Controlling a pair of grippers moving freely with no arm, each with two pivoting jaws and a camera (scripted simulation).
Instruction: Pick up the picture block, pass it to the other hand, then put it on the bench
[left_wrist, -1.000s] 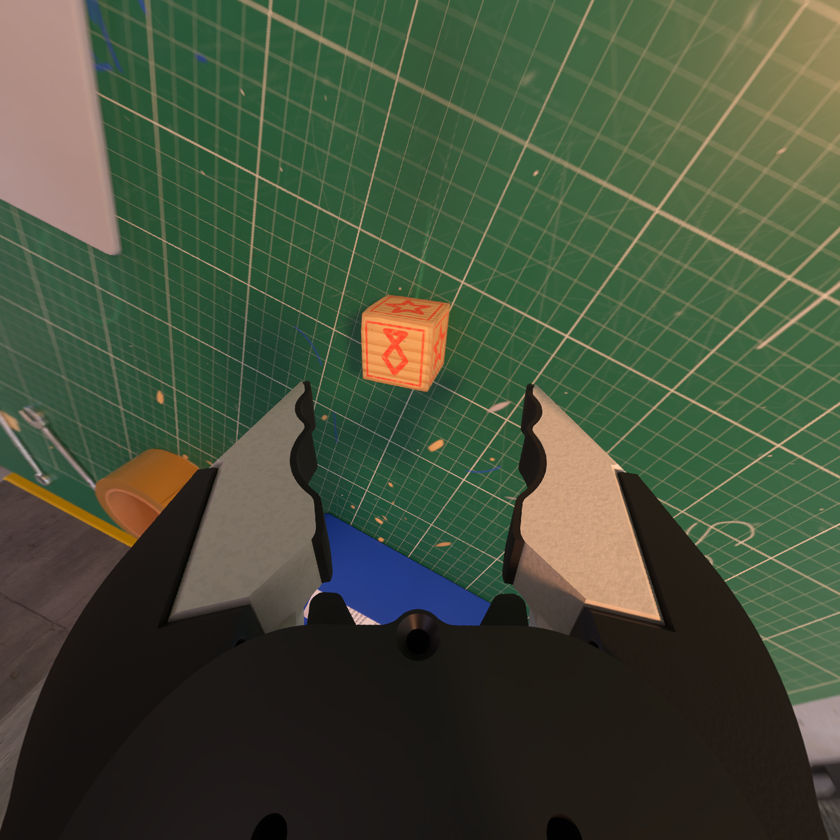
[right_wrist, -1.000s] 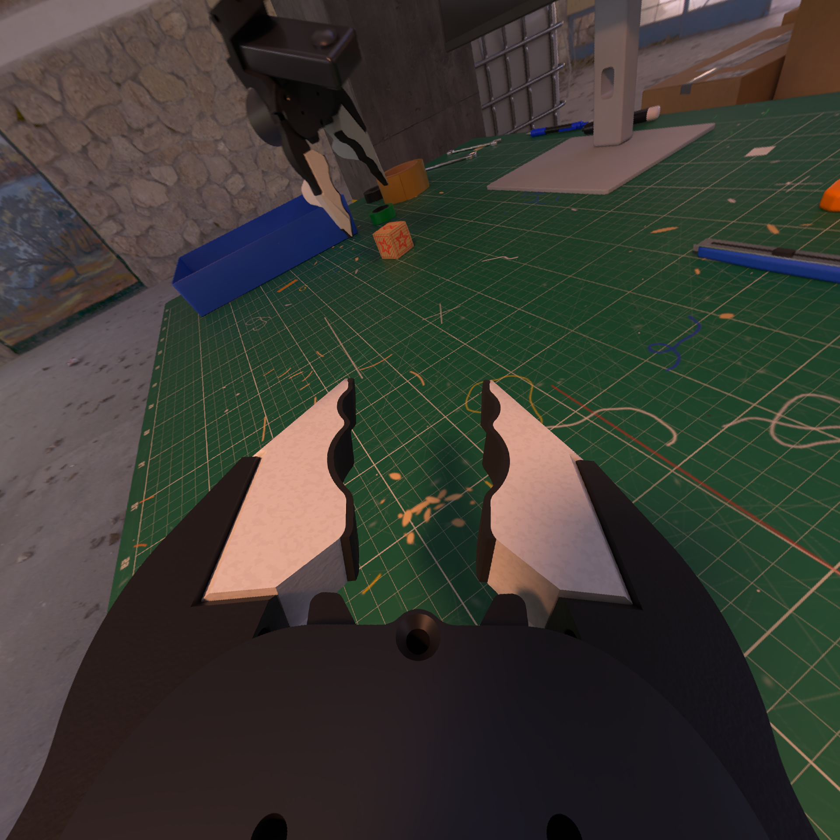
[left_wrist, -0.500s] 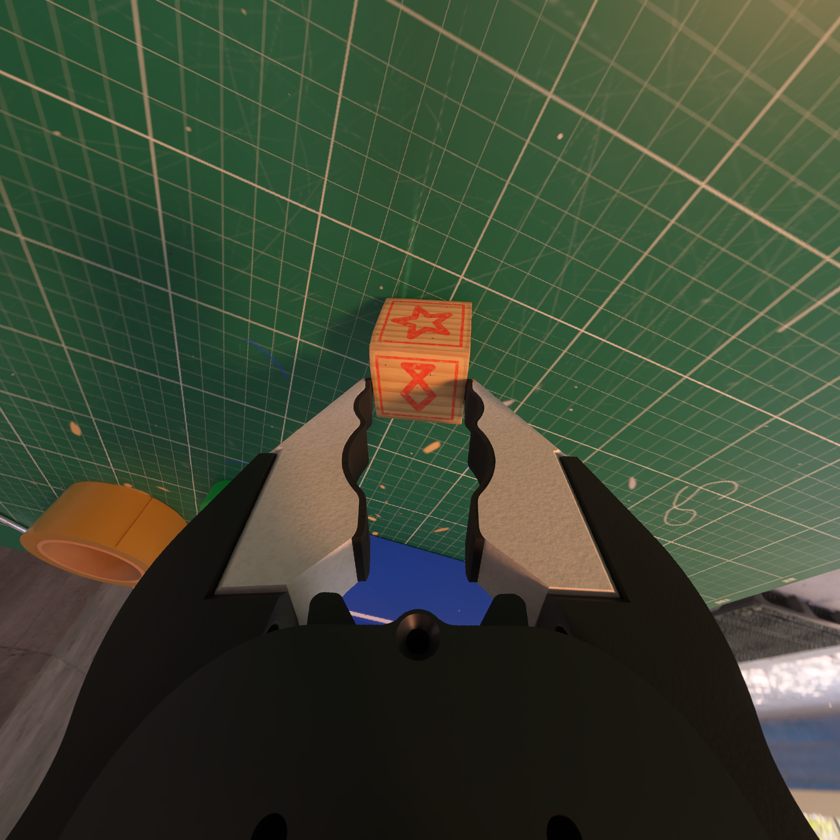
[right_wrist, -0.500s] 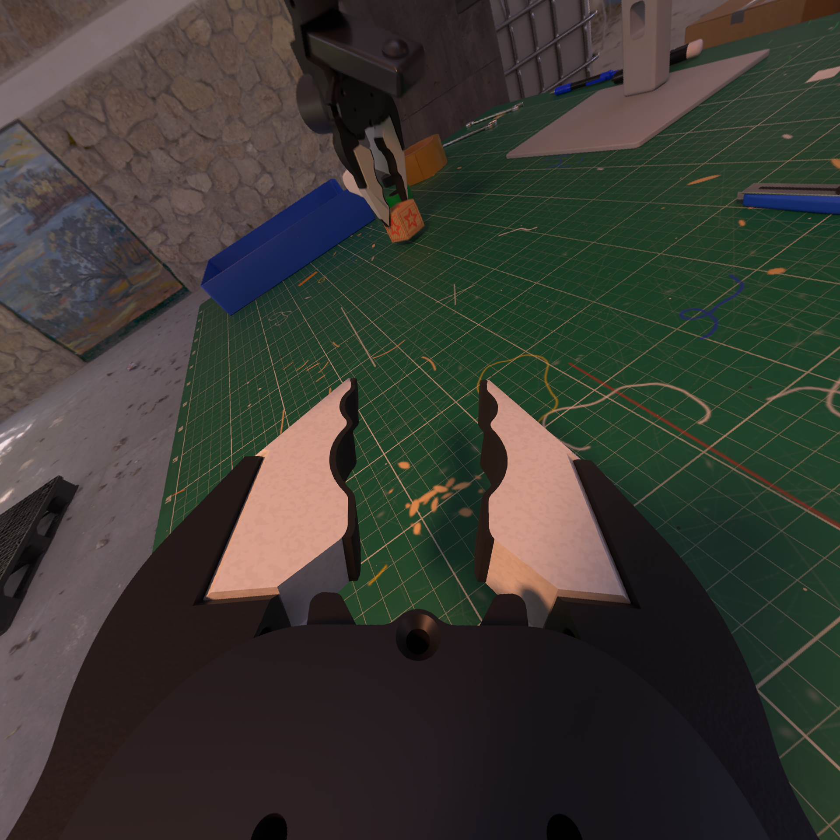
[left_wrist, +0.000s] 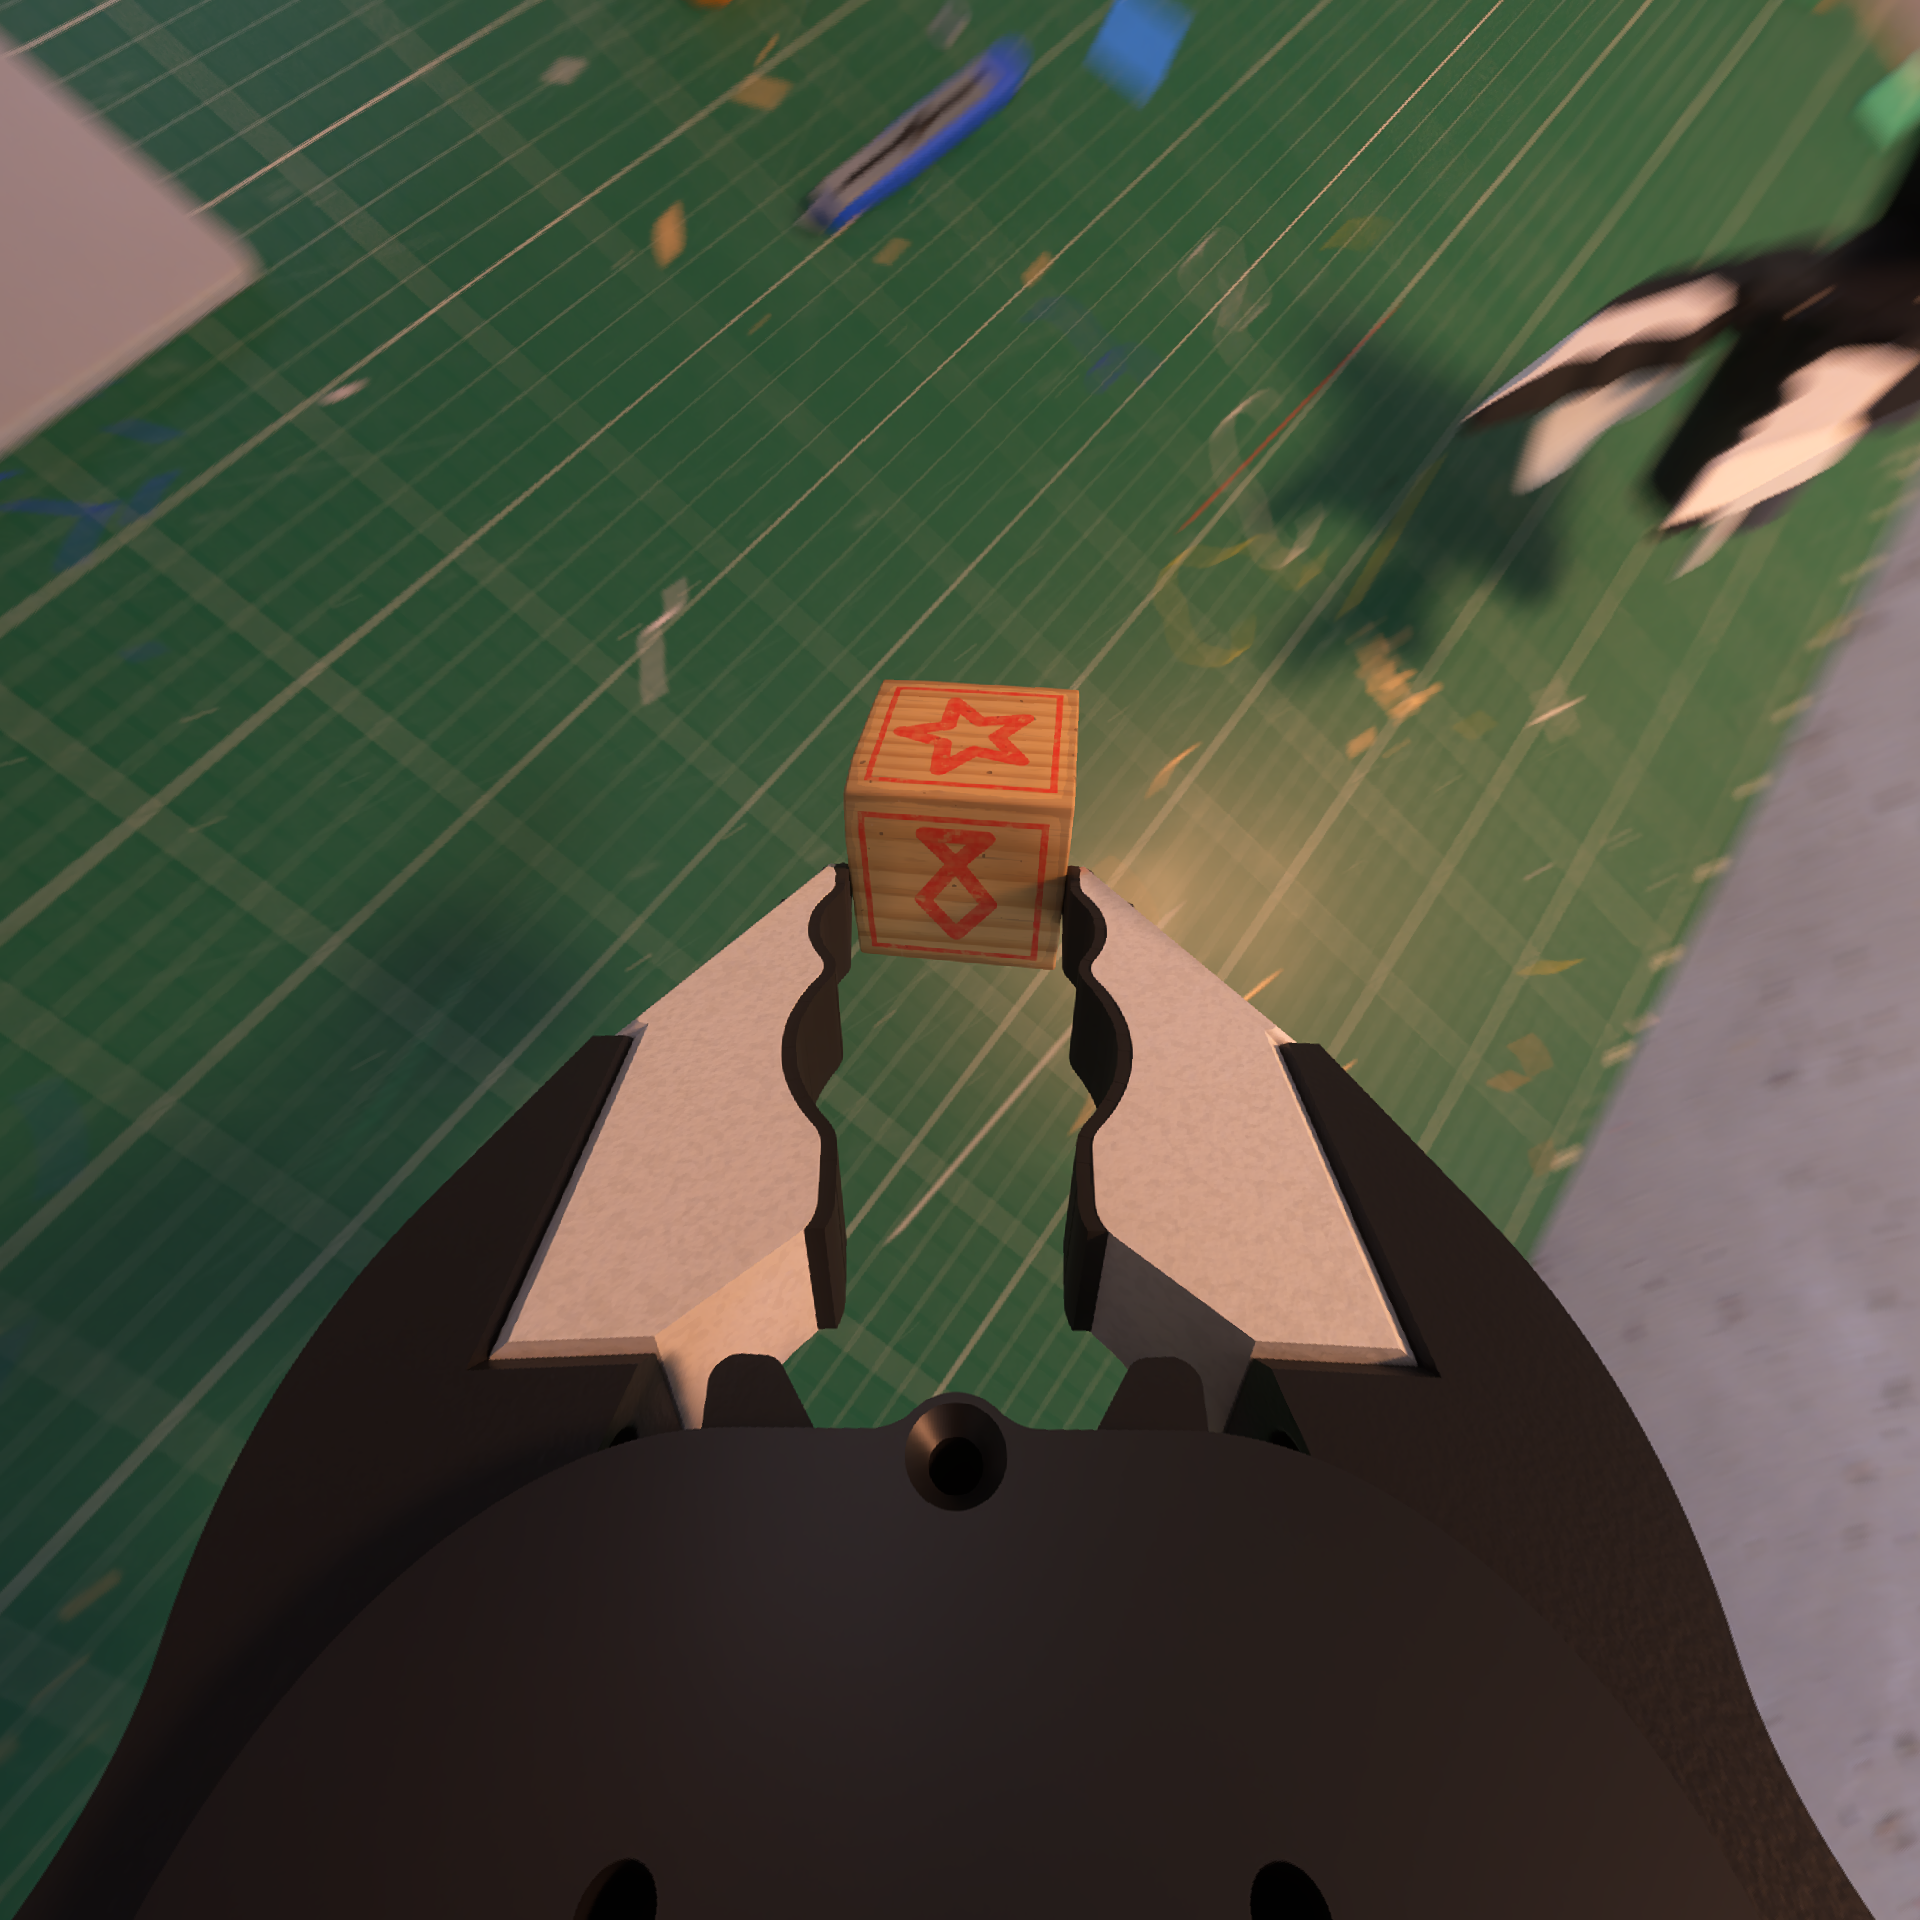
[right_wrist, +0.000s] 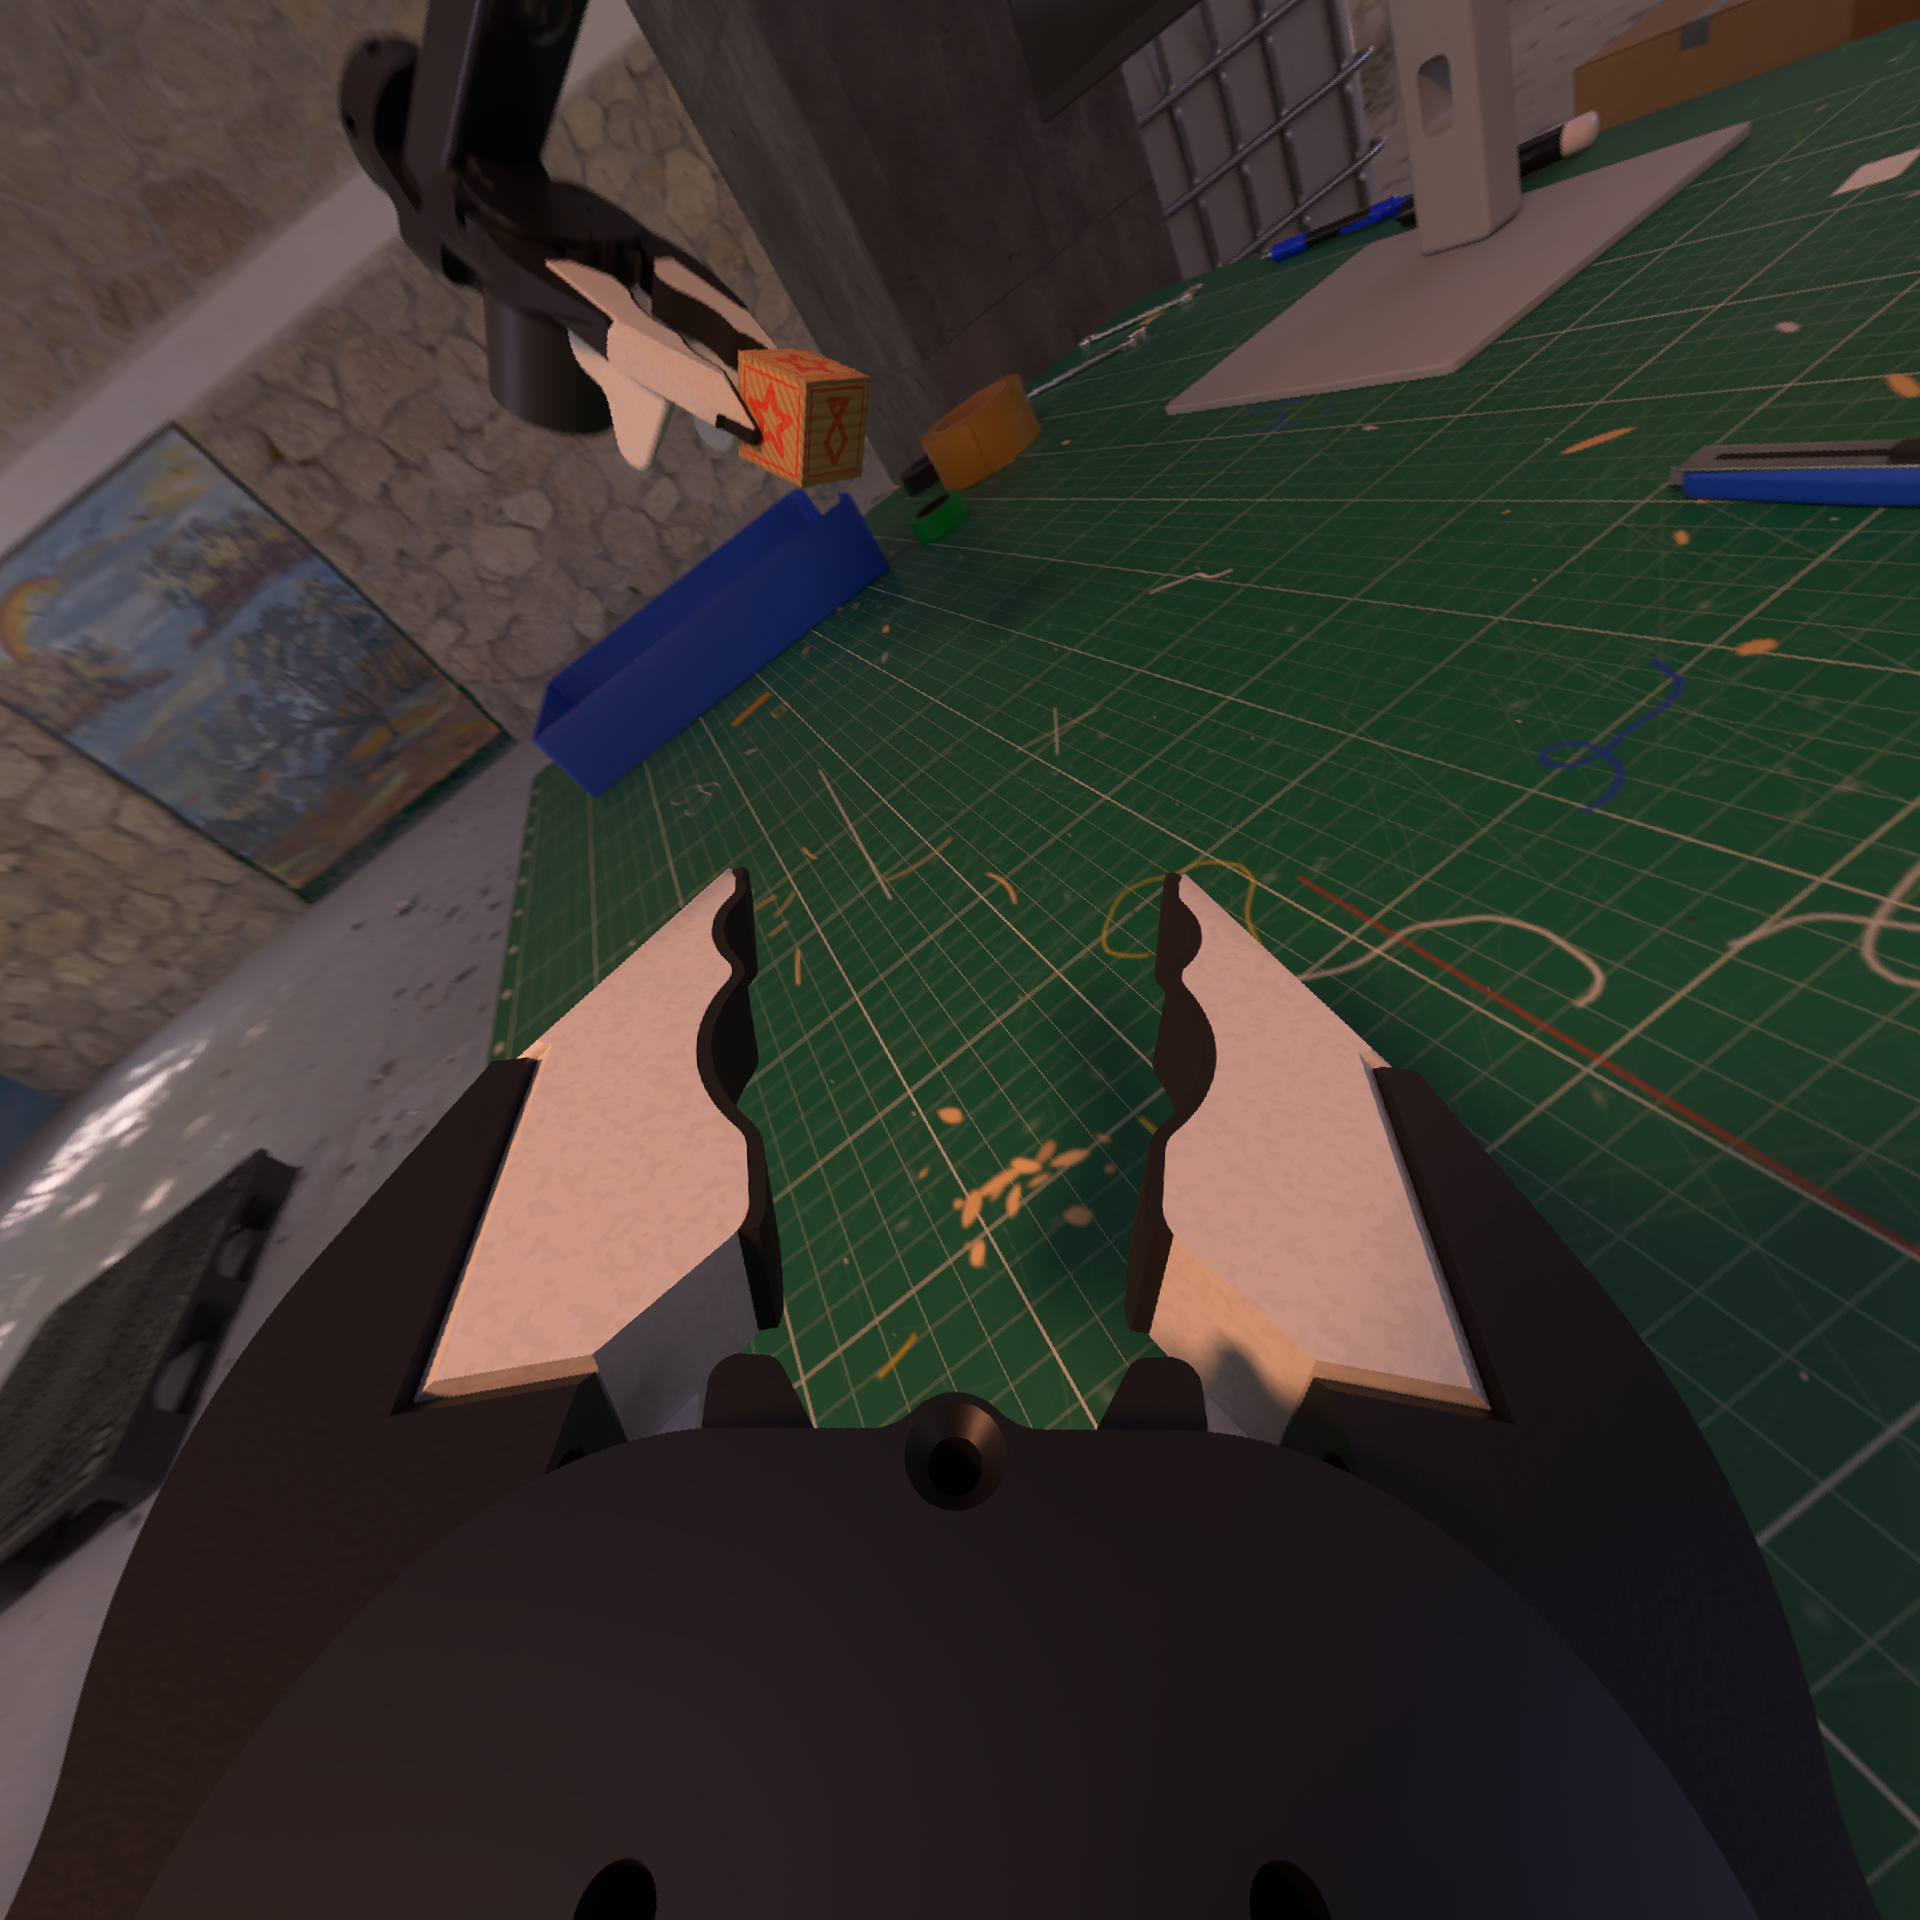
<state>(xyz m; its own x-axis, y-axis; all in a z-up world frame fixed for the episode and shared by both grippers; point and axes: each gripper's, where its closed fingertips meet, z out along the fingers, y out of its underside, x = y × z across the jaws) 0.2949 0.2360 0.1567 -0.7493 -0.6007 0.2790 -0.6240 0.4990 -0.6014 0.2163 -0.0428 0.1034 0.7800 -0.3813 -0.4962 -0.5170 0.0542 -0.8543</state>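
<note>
Workshop: scarred green cutting mat (right_wrist: 1351, 727), utility knife (right_wrist: 1808, 478), tape roll (right_wrist: 982, 431).

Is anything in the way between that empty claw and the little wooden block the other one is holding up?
Nothing visible. The picture block hangs in the left gripper, with only open air to the open right gripper.

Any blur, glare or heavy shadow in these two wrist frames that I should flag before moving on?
Left wrist view: the mat and the right gripper smear with motion blur, while the picture block between the left gripper fingertips is sharp, with a warm glare patch beside it. Right wrist view: sharp throughout, warm low light, wide-angle bending of the grid lines, soft shadow under the open fingers.
</note>
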